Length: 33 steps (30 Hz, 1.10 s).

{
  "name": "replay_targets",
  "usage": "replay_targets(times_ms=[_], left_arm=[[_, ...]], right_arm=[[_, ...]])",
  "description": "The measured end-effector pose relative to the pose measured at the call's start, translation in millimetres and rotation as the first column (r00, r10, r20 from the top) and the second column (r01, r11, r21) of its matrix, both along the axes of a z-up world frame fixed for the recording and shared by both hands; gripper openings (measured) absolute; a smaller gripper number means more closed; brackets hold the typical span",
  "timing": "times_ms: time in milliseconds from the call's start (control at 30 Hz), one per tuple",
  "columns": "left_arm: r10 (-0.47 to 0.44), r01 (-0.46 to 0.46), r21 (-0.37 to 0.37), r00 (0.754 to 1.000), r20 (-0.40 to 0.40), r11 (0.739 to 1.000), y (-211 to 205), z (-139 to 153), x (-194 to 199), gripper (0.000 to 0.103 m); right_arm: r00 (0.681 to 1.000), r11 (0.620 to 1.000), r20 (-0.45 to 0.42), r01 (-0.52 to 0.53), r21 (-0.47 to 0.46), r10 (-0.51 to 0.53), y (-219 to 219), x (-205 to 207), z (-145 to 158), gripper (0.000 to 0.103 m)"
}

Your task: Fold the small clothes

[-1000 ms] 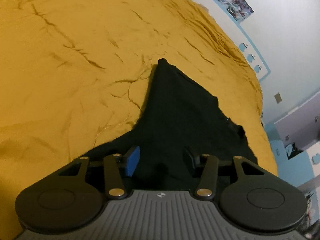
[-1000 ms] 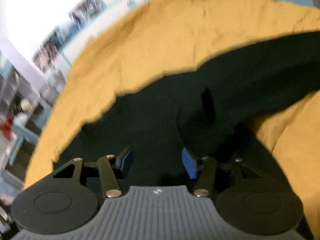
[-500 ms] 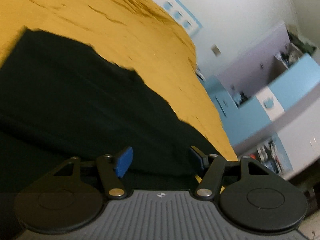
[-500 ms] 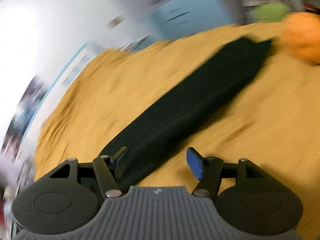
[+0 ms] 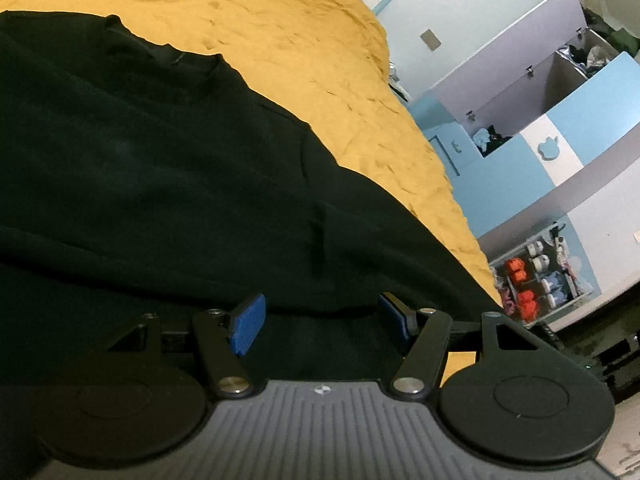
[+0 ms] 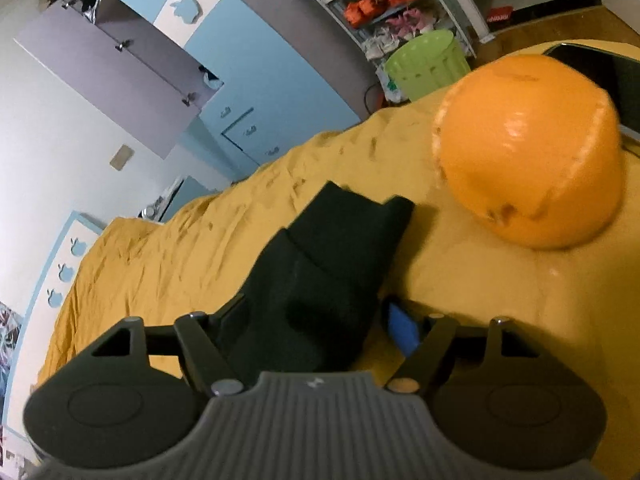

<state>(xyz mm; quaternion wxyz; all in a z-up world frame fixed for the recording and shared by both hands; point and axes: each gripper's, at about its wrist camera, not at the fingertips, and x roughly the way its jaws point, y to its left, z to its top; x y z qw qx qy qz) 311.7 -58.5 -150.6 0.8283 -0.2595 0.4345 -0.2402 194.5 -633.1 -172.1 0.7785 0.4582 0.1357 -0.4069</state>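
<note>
Black garment [image 5: 168, 184] lies flat on bed w/ yellow sheet [image 5: 304, 36], collar at far side, spread under and ahead of left hand-held gripper [image 5: 320, 322]. Left jaws wide apart, blue pads clear of cloth, nothing gripped. Right view: folded narrow end of black garment [image 6: 320, 280] runs up between fingers of right hand-held gripper [image 6: 316, 326]; jaws wide, pads not pressing, cloth just lying there on sheet. Orange round cushion [image 6: 528, 152] on bed just beyond garment end, to the right. Green basket [image 6: 428, 64] on floor past bed edge, contents not visible. Shoe rack [image 6: 372, 4] behind it holds shoes, orange and white pairs.
</note>
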Motion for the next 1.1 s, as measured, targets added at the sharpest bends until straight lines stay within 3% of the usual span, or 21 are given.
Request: replay_targets(times_ms=[33, 100, 133, 267, 467, 633, 733, 867, 967, 1000, 1100], left_arm=[[0.007, -0.007, 0.008, 1.0, 0.005, 1.0, 0.1, -2.7, 0.5, 0.074], [0.021, -0.021, 0.033, 1.0, -0.004, 0.999, -1.7, -8.9, 2.1, 0.075], [0.023, -0.022, 0.035, 1.0, -0.016, 0.999, -0.8, -11.8, 2.8, 0.074], [0.025, -0.026, -0.017, 0.998, -0.056, 1.0, 2.0, -17.6, -0.5, 0.074], [0.02, -0.019, -0.069, 1.0, 0.016, 0.997, 29.8, 9.9, -16.9, 0.074], [0.086, -0.081, -0.132, 0.996, 0.032, 0.988, 79.9, 22.6, -32.1, 0.074], [0.143, -0.136, -0.155, 0.989, 0.035, 0.978, 110.3, 24.7, -42.1, 0.074], [0.221, -0.213, -0.195, 0.975, 0.017, 0.957, 155.4, 21.4, -55.6, 0.074], [0.28, -0.273, -0.212, 0.96, 0.003, 0.938, 184.9, 15.5, -64.5, 0.074], [0.297, -0.29, -0.218, 0.955, 0.0, 0.932, 194.2, 13.1, -66.8, 0.074], [0.359, -0.355, -0.212, 0.933, -0.019, 0.911, 219.8, 3.6, -73.9, 0.074]], right_arm=[[1.0, 1.0, -0.009, -0.001, -0.013, 0.0, -2.4, -3.6, -2.4, 0.057], [0.999, 1.0, -0.038, -0.003, -0.016, 0.003, -7.6, -13.2, -7.3, 0.015], [0.999, 1.0, -0.034, -0.012, -0.001, 0.012, -13.2, -15.8, -11.2, 0.01], [0.999, 1.0, -0.024, -0.029, -0.005, 0.029, -8.3, -24.4, 2.2, 0.009], [0.986, 0.98, 0.044, -0.154, -0.123, 0.16, 31.8, -3.3, 79.9, 0.007], [0.922, 0.91, 0.115, -0.335, -0.245, 0.37, 110.4, 38.7, 155.4, 0.007], [0.846, 0.842, 0.149, -0.459, -0.282, 0.511, 176.1, 69.4, 184.3, 0.007], [0.699, 0.718, 0.184, -0.633, -0.288, 0.691, 283.2, 112.2, 193.9, 0.007], [0.573, 0.598, 0.173, -0.75, -0.284, 0.801, 370.6, 139.3, 180.5, 0.007], [0.519, 0.544, 0.164, -0.794, -0.272, 0.839, 405.9, 149.1, 169.6, 0.007], [0.397, 0.422, 0.154, -0.884, -0.199, 0.905, 490.0, 168.0, 129.8, 0.009]])
